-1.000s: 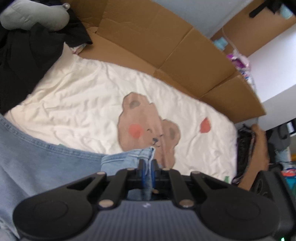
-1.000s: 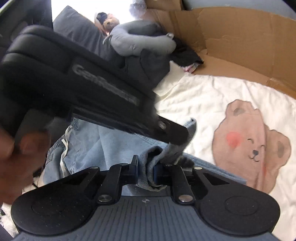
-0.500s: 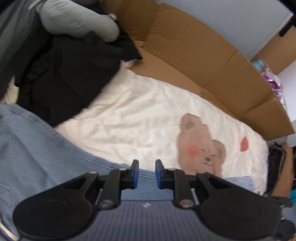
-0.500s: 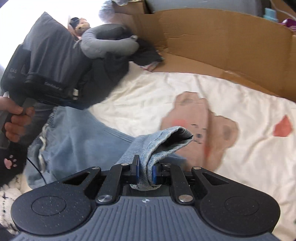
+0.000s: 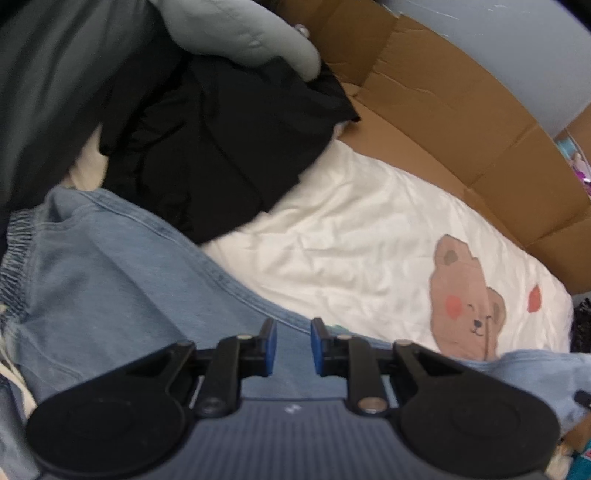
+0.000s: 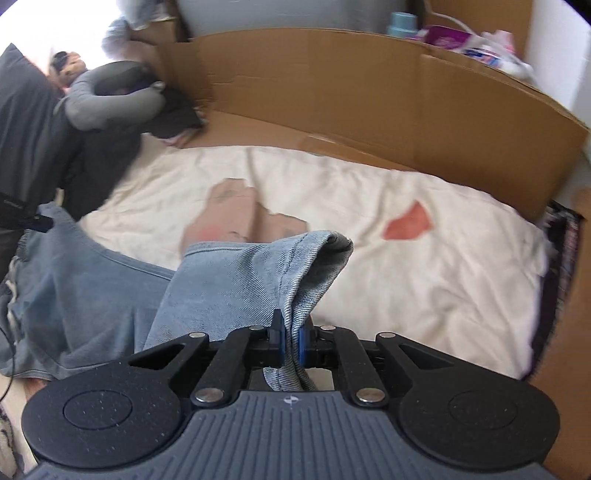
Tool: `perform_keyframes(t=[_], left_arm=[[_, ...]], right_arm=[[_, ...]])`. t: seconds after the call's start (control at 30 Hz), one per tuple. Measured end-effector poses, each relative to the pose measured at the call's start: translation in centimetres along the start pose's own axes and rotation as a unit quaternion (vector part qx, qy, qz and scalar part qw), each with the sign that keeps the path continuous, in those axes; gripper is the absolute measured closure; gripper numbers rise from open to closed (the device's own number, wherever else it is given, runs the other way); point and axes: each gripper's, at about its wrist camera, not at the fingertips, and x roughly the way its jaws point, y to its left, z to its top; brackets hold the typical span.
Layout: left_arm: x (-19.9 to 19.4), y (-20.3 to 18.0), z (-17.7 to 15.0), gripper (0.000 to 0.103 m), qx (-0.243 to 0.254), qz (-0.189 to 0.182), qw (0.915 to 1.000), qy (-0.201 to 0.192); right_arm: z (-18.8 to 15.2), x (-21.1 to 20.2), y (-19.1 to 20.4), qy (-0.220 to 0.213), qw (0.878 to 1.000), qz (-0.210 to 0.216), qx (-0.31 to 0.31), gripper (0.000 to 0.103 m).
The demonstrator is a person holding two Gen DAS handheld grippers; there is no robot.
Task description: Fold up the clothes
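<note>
Jeans [image 6: 92, 295] lie along the near edge of the bear-print sheet [image 6: 424, 295], waistband toward the dark clothes pile [image 5: 221, 147]. Right gripper [image 6: 291, 341] is clenched on the raised leg hem. Left gripper [image 5: 293, 347], jaws parted and seemingly empty, hovers over the thigh.

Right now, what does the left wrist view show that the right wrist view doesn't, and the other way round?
Left wrist only: the left gripper, open and empty above the jeans' elastic waistband end. Right wrist only: the right gripper shut on the raised jeans leg hem, plus a blue bottle behind the cardboard. Both share the bear-print blanket, cardboard wall and grey neck pillow.
</note>
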Motion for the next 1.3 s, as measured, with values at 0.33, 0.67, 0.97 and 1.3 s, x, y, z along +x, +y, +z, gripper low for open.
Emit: perform_keyframes(t=[0.33,0.67,0.97,1.3], left_arm=[[-0.6,2.5,2.0,0.078,-0.014,0.039,0.9991,-0.010],[2.5,4.8,5.4,0.063,-0.064,0.069,0.9955,0.008],[5.7,8.0,10.3,0.059,-0.103,0.090,0.9902,0.029],[5.7,11.0,13.0,0.053,-0.095,0.130,0.9848,0.066]], right_arm=[[-1.8,-2.1,-5.3,0.038,0.994,-0.067,0.079,0.100],[-4.0,-0.9,-9.1,0.071,0.985,-0.101,0.118,0.100],[-6.3,6.1,-12.1,0.082,0.981,-0.102,0.145,0.097],[-6.2,8.3,-12.6,0.043,0.978,-0.095,0.180,0.052]])
